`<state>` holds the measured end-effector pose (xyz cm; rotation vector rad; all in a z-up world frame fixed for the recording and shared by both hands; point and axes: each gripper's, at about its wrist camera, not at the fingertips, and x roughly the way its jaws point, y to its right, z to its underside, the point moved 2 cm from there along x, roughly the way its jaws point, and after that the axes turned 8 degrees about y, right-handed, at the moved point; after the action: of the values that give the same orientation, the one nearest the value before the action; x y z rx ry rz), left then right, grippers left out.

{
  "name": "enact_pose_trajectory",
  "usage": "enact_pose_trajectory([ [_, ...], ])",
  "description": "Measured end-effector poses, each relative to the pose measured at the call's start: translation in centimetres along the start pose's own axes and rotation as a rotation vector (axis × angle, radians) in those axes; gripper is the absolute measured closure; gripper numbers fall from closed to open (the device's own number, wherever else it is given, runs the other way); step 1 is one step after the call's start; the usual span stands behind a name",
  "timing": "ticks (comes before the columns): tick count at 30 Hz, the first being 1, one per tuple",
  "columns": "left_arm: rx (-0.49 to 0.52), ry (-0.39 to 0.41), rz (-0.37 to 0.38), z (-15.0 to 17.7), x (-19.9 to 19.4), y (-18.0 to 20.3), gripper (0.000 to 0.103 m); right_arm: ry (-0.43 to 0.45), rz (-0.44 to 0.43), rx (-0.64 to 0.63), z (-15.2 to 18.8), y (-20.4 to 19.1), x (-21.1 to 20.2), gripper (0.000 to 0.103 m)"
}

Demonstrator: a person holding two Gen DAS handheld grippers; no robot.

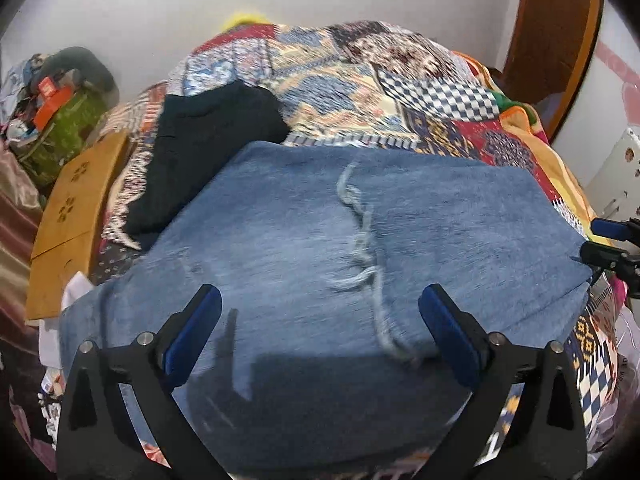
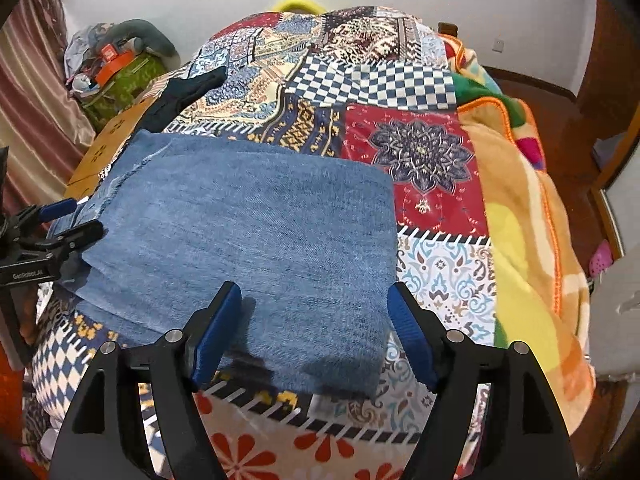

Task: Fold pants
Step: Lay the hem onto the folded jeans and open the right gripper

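Note:
The blue denim pants (image 1: 320, 248) lie folded into a broad rectangle on the patchwork bedspread (image 1: 360, 80), frayed hem threads (image 1: 360, 240) across the top layer. My left gripper (image 1: 320, 320) is open just above the pants' left part, holding nothing. My right gripper (image 2: 316, 316) is open over the near right corner of the pants (image 2: 248, 232), also empty. The right gripper shows at the right edge of the left wrist view (image 1: 608, 244). The left gripper shows at the left edge of the right wrist view (image 2: 68, 220).
A black folded garment (image 1: 208, 152) lies beyond the pants at the left. A wooden board (image 1: 76, 216) and a cluttered green bag (image 1: 60, 120) stand left of the bed. An orange and yellow blanket (image 2: 520, 200) covers the bed's right side.

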<state>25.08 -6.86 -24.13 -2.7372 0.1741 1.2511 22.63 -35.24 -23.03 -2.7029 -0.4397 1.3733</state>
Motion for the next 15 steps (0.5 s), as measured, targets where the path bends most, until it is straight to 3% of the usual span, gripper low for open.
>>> enact_pose_trajectory([
  [10,-0.242,0.126,-0.131,1.6,-5.9,-10.8,0.002,0.134,-0.053,-0.106,-3.4,-5.9,-3.4,0.025],
  [15,-0.356,0.096,-0.154,4.4,-7.3,-16.1,0.002,0.169,-0.115,-0.162,-4.8,-10.0,-2.8,0.023],
])
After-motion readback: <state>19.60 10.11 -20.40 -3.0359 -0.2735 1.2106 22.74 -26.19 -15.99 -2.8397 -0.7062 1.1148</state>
